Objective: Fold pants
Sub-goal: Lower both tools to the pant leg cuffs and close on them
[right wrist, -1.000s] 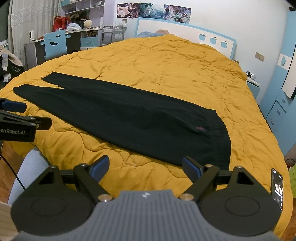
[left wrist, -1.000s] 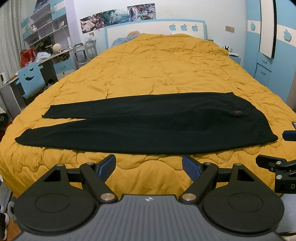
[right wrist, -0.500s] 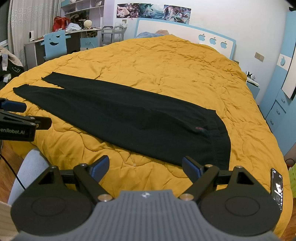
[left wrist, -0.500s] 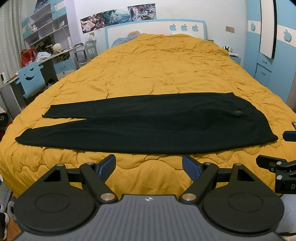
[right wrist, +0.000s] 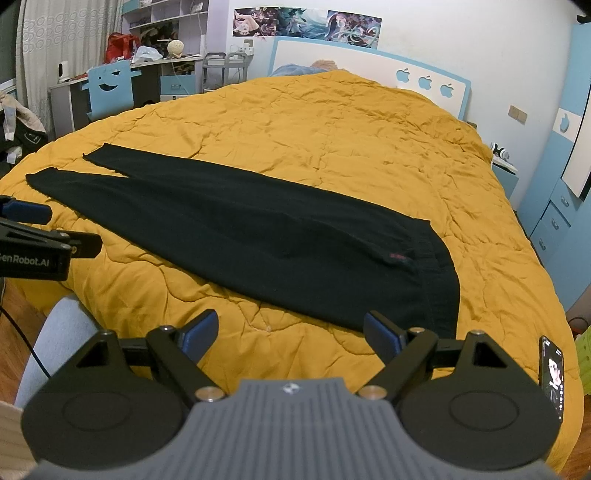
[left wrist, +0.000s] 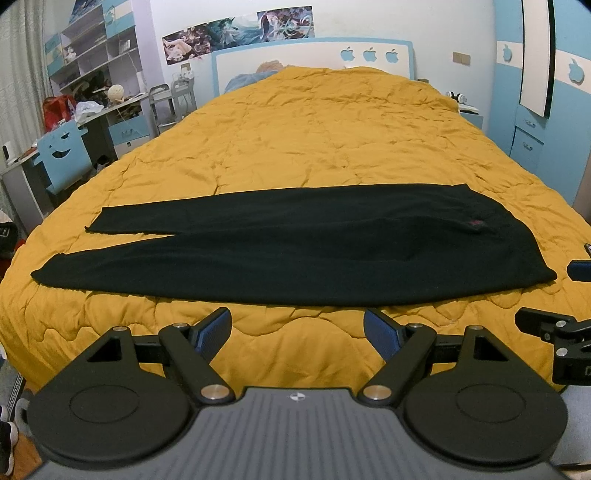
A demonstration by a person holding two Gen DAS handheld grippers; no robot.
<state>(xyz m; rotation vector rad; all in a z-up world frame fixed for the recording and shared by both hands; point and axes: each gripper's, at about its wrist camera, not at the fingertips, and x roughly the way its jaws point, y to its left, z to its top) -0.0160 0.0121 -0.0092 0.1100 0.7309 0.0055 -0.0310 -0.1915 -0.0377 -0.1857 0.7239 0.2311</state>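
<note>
- Two grippers hang over the near edge of the bed, both with jaws spread wide and nothing between them: the left gripper (left wrist: 297,326) and the right gripper (right wrist: 291,330), each with blue pads on black fingers.
- In the left wrist view the right gripper (left wrist: 569,295) shows at the right edge; in the right wrist view the left gripper (right wrist: 37,236) shows at the left edge, so the two sit side by side, apart from each other.
- Neither gripper touches the cloth; a strip of bare quilt lies between the fingertips and the garment.
- A phone (right wrist: 552,376) with a lit screen lies on the quilt's near right corner, just beside the right gripper.
- The black pants (left wrist: 295,251) lie flat and unfolded across the near part of the yellow quilt (left wrist: 325,133), waistband to the right, legs running left.
- The two leg ends part slightly at the left, the farther leg ending short of the nearer one.
- A small reddish mark (right wrist: 400,258) sits near the waistband.
- Beyond the pants the quilt stretches wrinkled and bare to a white headboard (left wrist: 314,61) with blue apple shapes.
- At far left stand a blue chair (right wrist: 109,88), a cluttered desk and shelves; posters (left wrist: 240,31) hang above the headboard.
- Blue cabinets (left wrist: 532,129) line the right wall.
</note>
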